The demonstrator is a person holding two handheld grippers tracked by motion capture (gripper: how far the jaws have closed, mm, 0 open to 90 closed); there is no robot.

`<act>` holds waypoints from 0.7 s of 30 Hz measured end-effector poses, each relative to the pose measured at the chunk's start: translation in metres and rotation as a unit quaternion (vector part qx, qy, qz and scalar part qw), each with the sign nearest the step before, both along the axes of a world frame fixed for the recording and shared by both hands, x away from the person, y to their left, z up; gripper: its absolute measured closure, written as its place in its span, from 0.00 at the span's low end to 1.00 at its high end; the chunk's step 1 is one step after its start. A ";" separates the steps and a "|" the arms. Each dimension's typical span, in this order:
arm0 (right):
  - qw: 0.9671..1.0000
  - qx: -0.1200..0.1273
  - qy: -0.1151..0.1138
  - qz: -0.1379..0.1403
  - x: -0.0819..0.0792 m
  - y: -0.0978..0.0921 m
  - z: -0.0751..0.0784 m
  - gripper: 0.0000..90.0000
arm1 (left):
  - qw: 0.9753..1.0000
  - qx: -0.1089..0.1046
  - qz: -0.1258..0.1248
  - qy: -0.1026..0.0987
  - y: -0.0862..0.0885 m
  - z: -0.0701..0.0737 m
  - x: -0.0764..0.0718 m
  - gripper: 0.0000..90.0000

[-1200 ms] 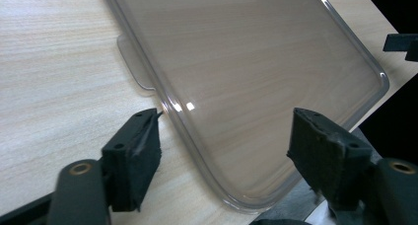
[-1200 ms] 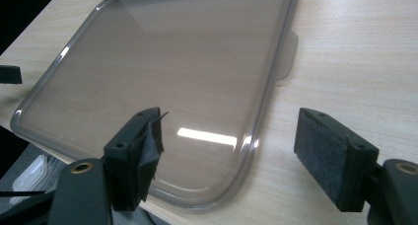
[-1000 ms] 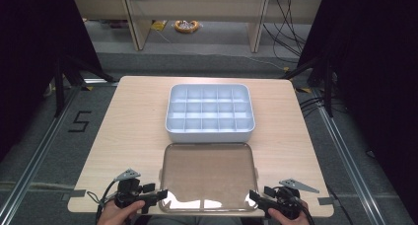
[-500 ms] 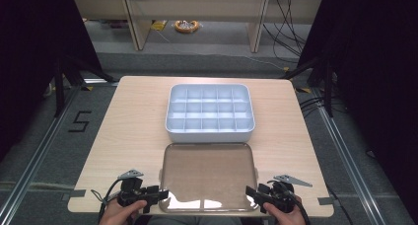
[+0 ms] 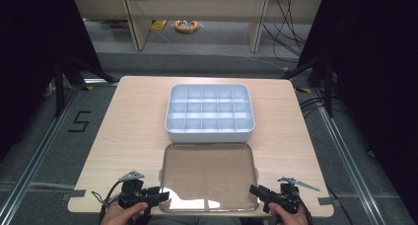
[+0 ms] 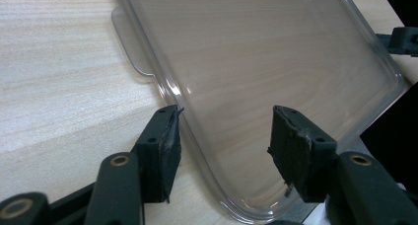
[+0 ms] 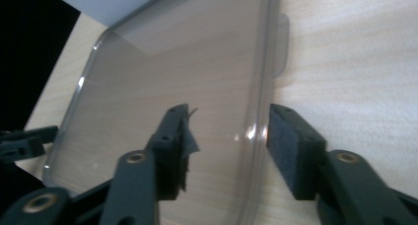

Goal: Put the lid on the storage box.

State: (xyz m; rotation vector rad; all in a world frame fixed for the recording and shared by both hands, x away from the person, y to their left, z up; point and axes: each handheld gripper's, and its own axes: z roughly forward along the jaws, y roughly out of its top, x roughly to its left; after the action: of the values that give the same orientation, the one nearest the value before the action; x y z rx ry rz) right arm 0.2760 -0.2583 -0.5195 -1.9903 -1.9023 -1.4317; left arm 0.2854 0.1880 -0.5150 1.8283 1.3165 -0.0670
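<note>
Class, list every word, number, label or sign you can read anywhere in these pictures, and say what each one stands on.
"5": dark tape on the floor, left of the table.
No other text: the tray, the clear lid and both grippers bear no readable marks.

Pale wood-grain bench (image 5: 133, 131); a pale blue-white divided box (image 5: 211, 111) toward its far edge; a clear, faintly smoky lid (image 5: 207, 173) at its near edge; both grippers' fingers (image 6: 160, 151) black, with dark grey pads
</note>
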 end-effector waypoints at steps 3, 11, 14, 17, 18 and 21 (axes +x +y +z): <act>1.000 0.018 0.018 -0.005 -0.002 0.000 0.000 0.65 | 1.000 -0.002 -0.002 0.000 0.001 0.000 0.000 0.49; 0.999 0.047 0.012 0.024 -0.009 -0.004 -0.004 0.73 | 1.000 -0.001 -0.011 -0.002 0.002 0.000 -0.001 0.48; 0.998 0.039 -0.006 0.038 -0.011 -0.005 0.001 0.73 | 1.000 -0.010 -0.011 0.002 0.003 -0.001 0.000 0.45; 0.997 0.013 -0.046 0.065 -0.014 -0.005 0.007 0.72 | 1.000 -0.006 -0.023 -0.003 0.002 0.000 0.001 0.38; 0.996 0.006 -0.058 0.071 -0.015 -0.005 0.009 0.72 | 1.000 -0.001 -0.029 -0.005 0.002 0.000 0.001 0.37; 0.991 -0.005 -0.103 0.083 -0.016 -0.002 0.017 0.72 | 1.000 -0.006 -0.025 -0.004 0.002 0.000 0.001 0.34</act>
State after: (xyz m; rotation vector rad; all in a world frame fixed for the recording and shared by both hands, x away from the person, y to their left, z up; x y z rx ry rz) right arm 0.2600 -0.2606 -0.5028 -1.6987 -2.1014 -1.6380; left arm 0.2865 0.1901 -0.5148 1.8495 1.2619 -0.0948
